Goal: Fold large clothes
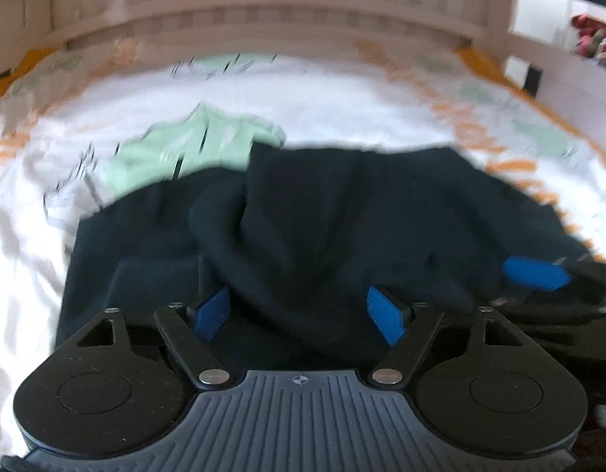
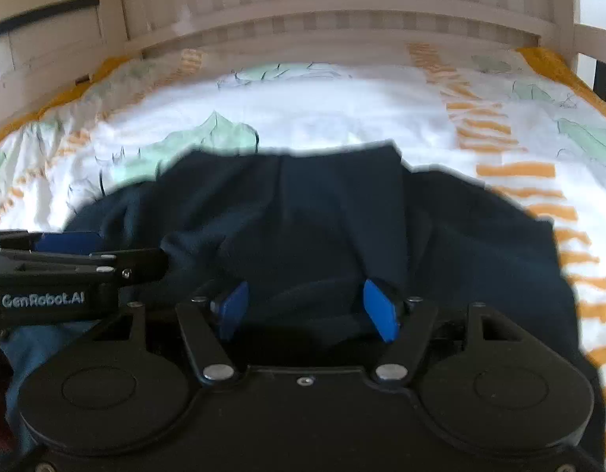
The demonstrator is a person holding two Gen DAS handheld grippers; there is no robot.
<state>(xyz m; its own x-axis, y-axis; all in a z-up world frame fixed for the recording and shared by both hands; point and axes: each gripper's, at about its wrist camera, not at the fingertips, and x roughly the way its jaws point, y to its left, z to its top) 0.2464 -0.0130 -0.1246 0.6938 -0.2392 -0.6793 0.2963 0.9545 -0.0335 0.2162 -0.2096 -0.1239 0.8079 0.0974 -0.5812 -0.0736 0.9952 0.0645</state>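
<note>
A dark navy garment lies rumpled in loose folds on the bed, and it fills the middle of the right wrist view too. My left gripper hovers just over its near part, open, with the cloth lying under the gap and not pinched. My right gripper is also open above the garment's near edge, nothing pressed between its blue pads. The two grippers are side by side: one of the right gripper's pads shows at the right of the left wrist view, and the left gripper's pads show at the left of the right wrist view.
The bed has a white sheet printed with green leaves and orange stripes. A pale wooden slatted headboard closes the far side, and a rail runs along the right. Something red and patterned lies beyond the rail.
</note>
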